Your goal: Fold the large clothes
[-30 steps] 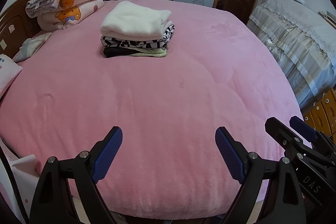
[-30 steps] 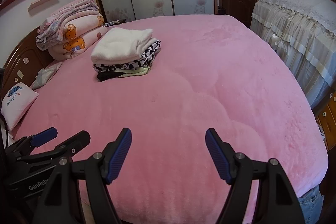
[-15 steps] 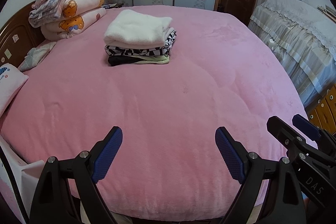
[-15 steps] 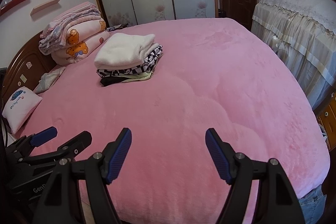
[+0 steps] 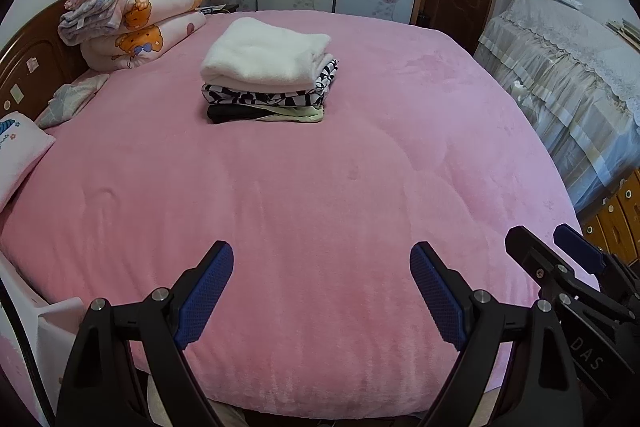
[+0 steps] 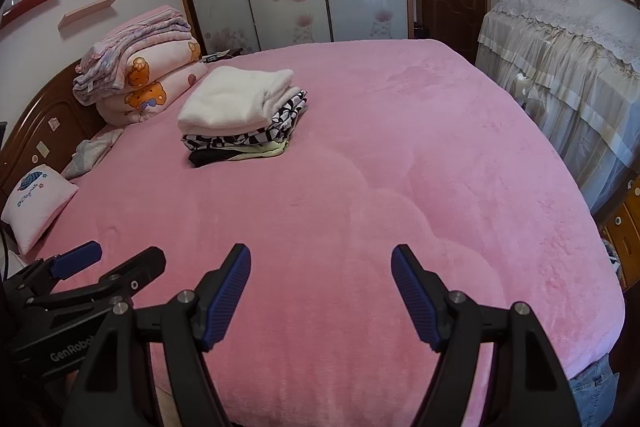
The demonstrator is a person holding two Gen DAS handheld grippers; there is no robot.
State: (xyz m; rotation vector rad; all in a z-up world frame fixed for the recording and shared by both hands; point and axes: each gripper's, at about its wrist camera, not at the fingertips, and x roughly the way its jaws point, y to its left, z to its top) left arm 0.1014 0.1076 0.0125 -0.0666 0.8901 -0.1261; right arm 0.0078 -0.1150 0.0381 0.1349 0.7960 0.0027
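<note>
Bed [image 5: 320, 211] is lying under a pink blanket [image 6: 400, 167], wide and bare across its near half; its near edge is running just under both tongs. Headboard [image 5: 24, 75] is bounding the left side, a draped cabinet [image 5: 568, 75] is standing close along the right edge.

Count: one stack of folded clothes [image 5: 269, 77], white piece on top, black-and-white patterned one beneath, dark and pale-yellow pieces at the bottom. One pile of folded quilts [image 5: 136, 15] by the headboard. One small pillow [image 6: 38, 203] at the left edge.

Left tongs [image 5: 322, 291] are hanging spread over the near edge, nothing between the pads. Right tongs [image 6: 320, 291] are likewise spread and pinching nothing, just beside the left pair. The stack is sitting well apart from both, far up the bed, left of centre.
</note>
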